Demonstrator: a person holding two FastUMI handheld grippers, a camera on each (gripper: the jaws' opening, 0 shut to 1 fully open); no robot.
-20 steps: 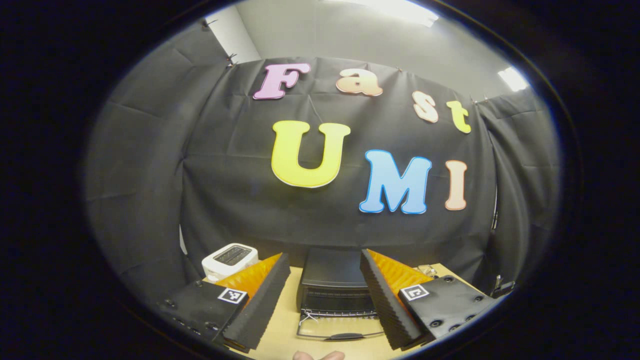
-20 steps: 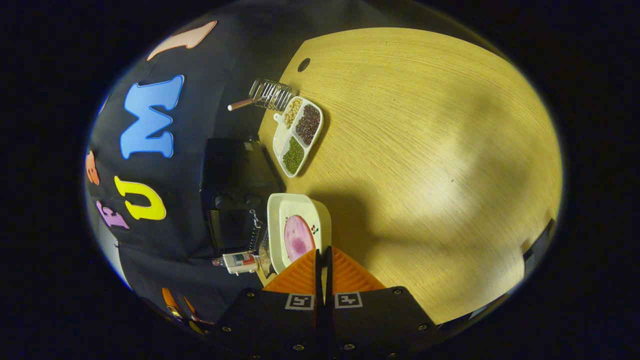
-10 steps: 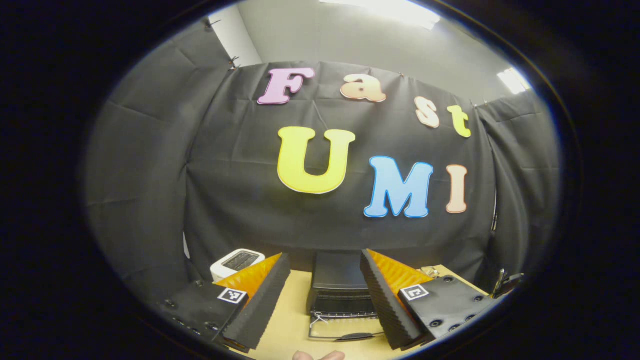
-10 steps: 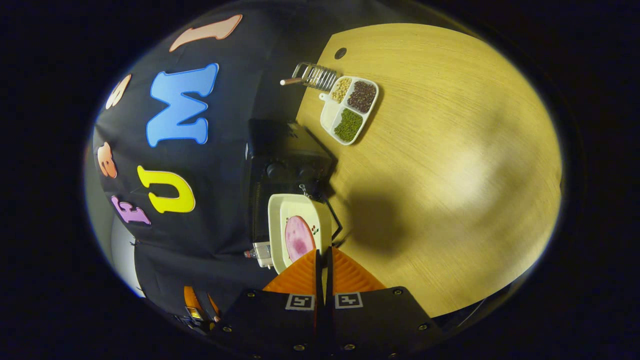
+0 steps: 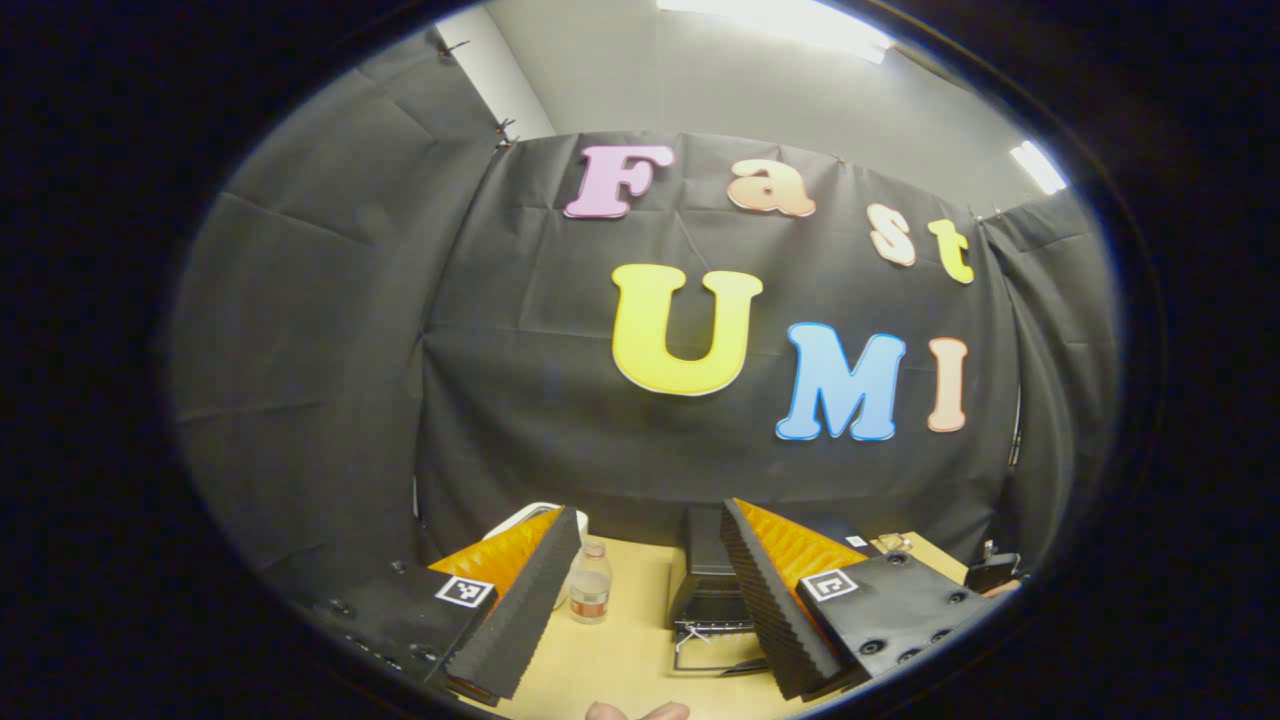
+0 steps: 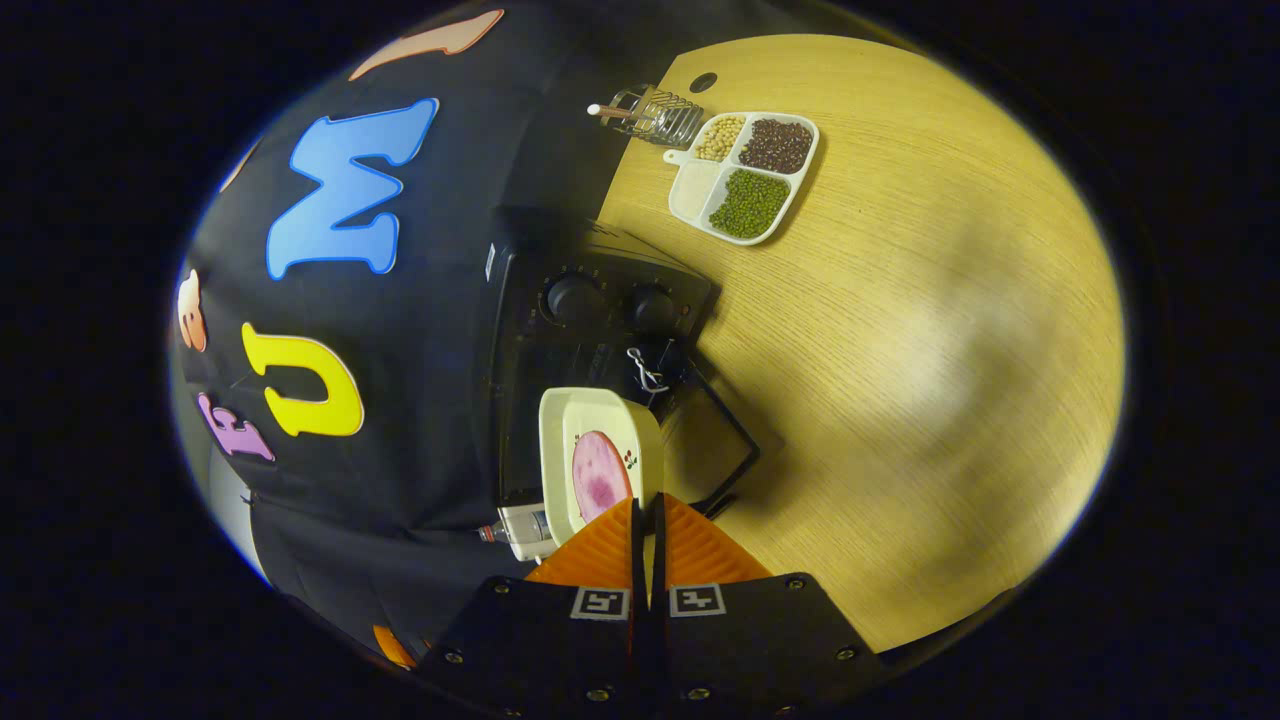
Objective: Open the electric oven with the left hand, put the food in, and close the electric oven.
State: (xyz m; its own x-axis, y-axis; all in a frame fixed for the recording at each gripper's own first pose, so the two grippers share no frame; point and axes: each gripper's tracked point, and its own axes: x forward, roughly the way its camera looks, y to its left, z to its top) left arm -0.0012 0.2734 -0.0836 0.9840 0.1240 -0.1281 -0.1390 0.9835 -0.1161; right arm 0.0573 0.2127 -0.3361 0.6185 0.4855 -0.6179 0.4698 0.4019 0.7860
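Oven (image 6: 590,330) nearer now; right gripper (image 6: 645,515) pinches dish (image 6: 598,465); left gripper (image 5: 645,590) spread.

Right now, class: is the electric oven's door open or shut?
Open. In the right gripper view the oven has its glass door folded down flat over the table; the left gripper view shows it lowered too.

You have bare wooden table (image 6: 900,380) right of the black electric oven (image 6: 590,300), whose glass door (image 6: 715,450) lies folded down onto the table. The white divided tray of beans (image 6: 745,175) and wire rack (image 6: 655,112) stand beyond. A small clear bottle (image 5: 590,595) stands beside the oven.
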